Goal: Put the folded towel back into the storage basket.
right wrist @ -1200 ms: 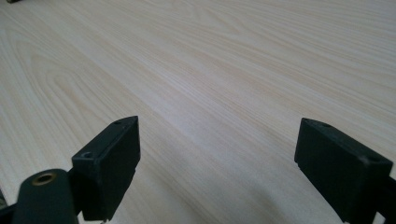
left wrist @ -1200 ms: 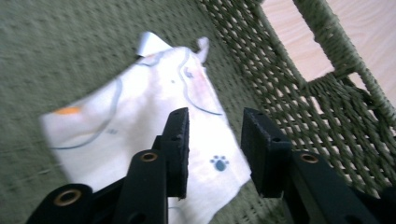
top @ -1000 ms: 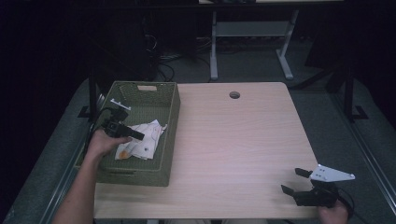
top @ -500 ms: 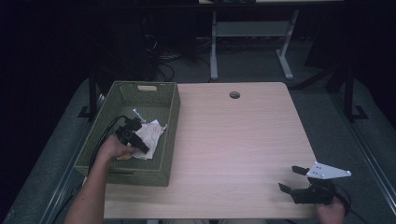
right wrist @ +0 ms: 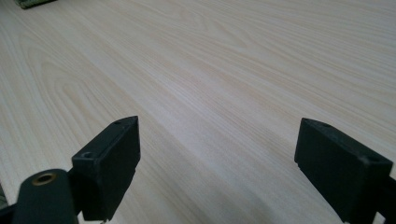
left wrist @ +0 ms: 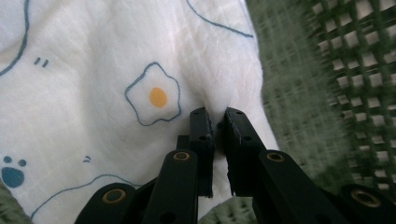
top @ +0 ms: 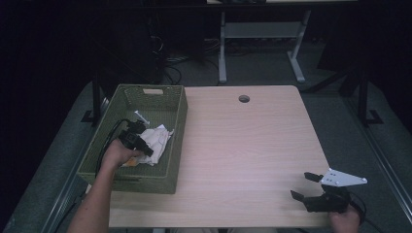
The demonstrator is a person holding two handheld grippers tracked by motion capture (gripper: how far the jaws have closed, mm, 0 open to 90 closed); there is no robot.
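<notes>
A white cloth (top: pixel 159 137) printed with fried eggs and paw marks lies crumpled in a green woven basket (top: pixel 178 124) at the table's left. My left gripper (top: pixel 147 149) reaches down into the basket. In the left gripper view its jaws have just been closing and now pinch a fold of the cloth (left wrist: pixel 116 70) near its edge, left gripper (left wrist: pixel 218 115) shut on it, with the basket wall (left wrist: pixel 303 93) beyond. My right gripper (top: pixel 301 185) rests at the table's front right corner. The right gripper (right wrist: pixel 219 154) is open, with bare wood between its jaws.
The light wooden table (top: pixel 243 145) has a round cable hole (top: pixel 244 98) near its far edge. A grey three-cornered plate (top: pixel 342 178) sits on the right gripper. Beyond the table, a white desk frame (top: pixel 257 39) stands on the dark floor.
The left hand has moved from the basket's left side down to the cloth, and its jaws have closed on a fold. The right gripper has stayed put.
</notes>
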